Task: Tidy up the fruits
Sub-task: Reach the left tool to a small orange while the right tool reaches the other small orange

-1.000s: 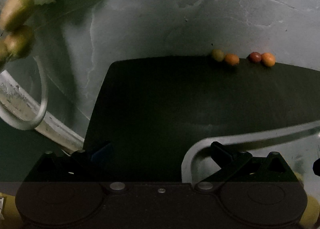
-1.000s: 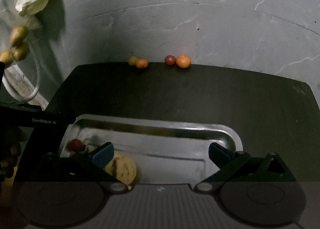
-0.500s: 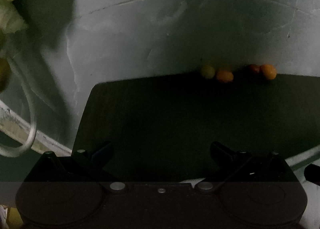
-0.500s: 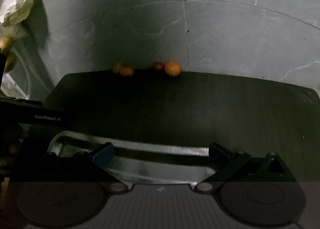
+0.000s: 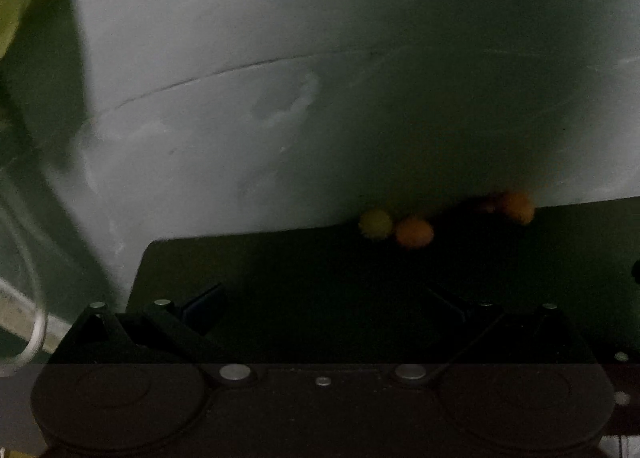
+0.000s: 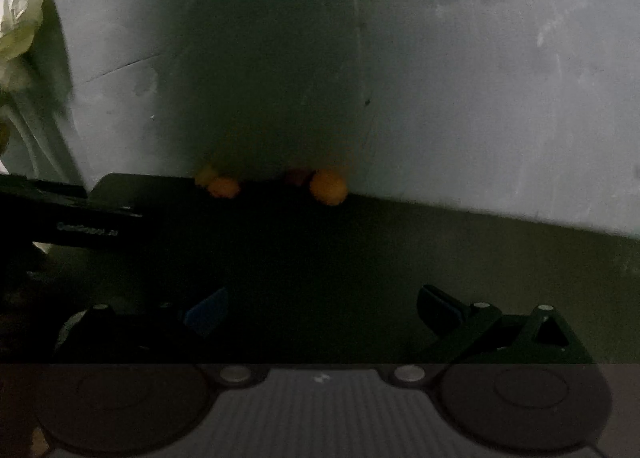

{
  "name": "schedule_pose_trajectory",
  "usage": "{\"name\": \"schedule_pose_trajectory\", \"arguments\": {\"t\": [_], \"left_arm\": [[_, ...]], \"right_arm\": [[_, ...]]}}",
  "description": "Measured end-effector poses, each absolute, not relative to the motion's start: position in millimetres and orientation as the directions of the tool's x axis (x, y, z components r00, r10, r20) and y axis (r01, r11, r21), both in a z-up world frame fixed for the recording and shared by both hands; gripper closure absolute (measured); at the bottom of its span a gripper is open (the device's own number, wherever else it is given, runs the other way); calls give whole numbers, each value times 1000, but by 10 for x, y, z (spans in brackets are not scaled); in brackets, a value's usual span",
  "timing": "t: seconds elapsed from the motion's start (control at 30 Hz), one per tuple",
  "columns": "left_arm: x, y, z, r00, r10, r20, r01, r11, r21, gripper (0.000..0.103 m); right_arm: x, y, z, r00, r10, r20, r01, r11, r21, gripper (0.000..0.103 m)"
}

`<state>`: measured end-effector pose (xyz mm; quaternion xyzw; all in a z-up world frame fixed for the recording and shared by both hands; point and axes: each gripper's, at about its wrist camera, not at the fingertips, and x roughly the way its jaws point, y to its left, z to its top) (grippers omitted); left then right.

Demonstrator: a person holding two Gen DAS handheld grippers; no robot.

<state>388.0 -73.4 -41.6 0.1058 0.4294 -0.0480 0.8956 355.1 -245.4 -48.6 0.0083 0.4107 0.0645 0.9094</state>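
Note:
Several small fruits lie in a row at the far edge of the dark table, against the grey wall. In the left wrist view I see a yellow-green fruit [image 5: 375, 223], an orange fruit [image 5: 414, 232] and another orange fruit [image 5: 518, 207], all blurred. From the right wrist the big orange fruit [image 6: 329, 186], a smaller orange fruit [image 6: 223, 186] and a dark red fruit [image 6: 298, 176] show. My left gripper [image 5: 324, 308] and right gripper [image 6: 322, 308] both hover open over the dark table, well short of the fruits, holding nothing.
The grey marbled wall [image 5: 320, 98] stands right behind the fruits. The dark table [image 6: 360, 258] fills the ground ahead. The left gripper's black body [image 6: 72, 218] reaches in at the left of the right wrist view. A pale bag [image 6: 20, 18] hangs at the far left.
Both grippers have moved forward toward the fruits and the wall. The metal tray with its fruit has dropped out of both views. The fruits look larger and blurred.

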Motion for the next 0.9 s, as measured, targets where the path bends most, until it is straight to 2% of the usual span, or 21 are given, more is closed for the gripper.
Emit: {"name": "schedule_pose_trajectory", "arguments": {"t": [0.3, 0.4, 0.47, 0.83, 0.9], "left_arm": [[3934, -993, -392, 664, -78, -743, 299, 939, 169, 1], [3939, -1052, -412, 682, -86, -726, 335, 919, 206, 1], [3930, -1076, -416, 692, -94, -716, 357, 906, 226, 1], [3899, -1205, -561, 695, -139, -705, 487, 813, 320, 1], [3905, -1270, -615, 696, -133, -706, 503, 792, 346, 5]], "right_arm": [[3737, -2531, -485, 699, 134, -703, -166, 986, 22, 1], [3772, -2562, -489, 717, 131, -685, -166, 986, 16, 9], [3794, -2584, -481, 726, 127, -676, -156, 988, 17, 10], [3948, -2688, -547, 718, 195, -669, -152, 981, 123, 17], [3968, -2728, -558, 718, 219, -661, -153, 976, 157, 20]]}}
